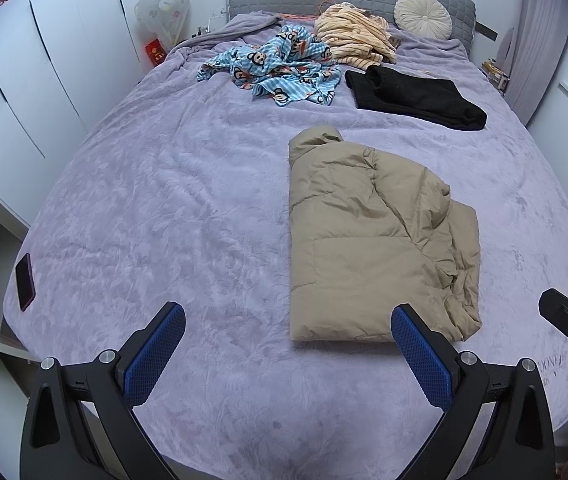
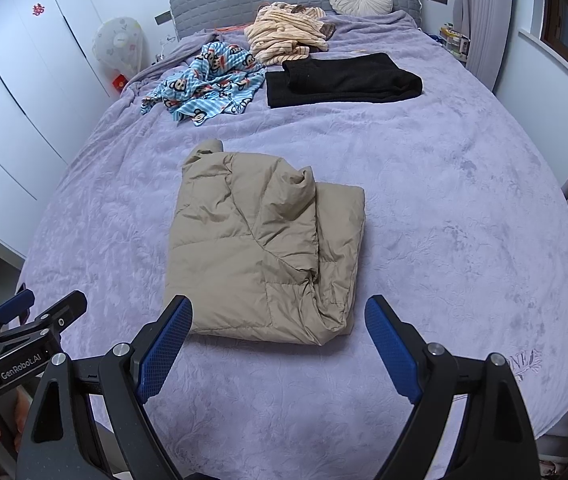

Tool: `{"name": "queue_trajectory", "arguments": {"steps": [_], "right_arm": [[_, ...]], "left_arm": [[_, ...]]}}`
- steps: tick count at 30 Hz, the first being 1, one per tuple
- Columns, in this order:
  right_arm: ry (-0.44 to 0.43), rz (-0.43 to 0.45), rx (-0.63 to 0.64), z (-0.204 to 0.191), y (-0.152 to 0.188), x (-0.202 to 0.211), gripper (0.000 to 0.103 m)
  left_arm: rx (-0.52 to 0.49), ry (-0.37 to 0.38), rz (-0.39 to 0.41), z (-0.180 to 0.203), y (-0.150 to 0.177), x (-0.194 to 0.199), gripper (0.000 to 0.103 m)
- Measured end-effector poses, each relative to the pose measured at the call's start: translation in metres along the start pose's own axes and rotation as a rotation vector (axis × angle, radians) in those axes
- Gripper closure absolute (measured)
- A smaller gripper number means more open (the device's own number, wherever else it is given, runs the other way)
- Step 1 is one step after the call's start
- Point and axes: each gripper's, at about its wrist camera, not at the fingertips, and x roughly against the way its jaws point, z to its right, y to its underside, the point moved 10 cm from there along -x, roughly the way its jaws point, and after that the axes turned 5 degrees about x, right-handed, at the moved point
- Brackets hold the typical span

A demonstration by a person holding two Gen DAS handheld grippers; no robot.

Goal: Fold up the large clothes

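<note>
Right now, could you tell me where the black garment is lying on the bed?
The black garment lies folded at the far right of the bed, beside the blue cartoon-print cloth and beyond the tan jacket.

jacket (image 2: 260, 248) mid-bed (image 2: 464, 220) | folded trousers (image 2: 344, 78) behind | phone (image 1: 25, 282) far left

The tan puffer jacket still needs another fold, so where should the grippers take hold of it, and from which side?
Probably the near hem corners of the tan puffer jacket, approached from the bed's foot: that edge lies straight, nearest the open right gripper.
</note>
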Motion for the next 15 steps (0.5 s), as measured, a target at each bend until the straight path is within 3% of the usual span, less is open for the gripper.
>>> {"name": "queue_trajectory", "arguments": {"steps": [15], "right_arm": [[-0.003, -0.006, 0.000, -0.0037, 0.0071, 0.0007, 0.013]], "left_arm": [[-0.010, -0.009, 0.015, 0.0044, 0.0010, 0.0042, 0.000]]}}
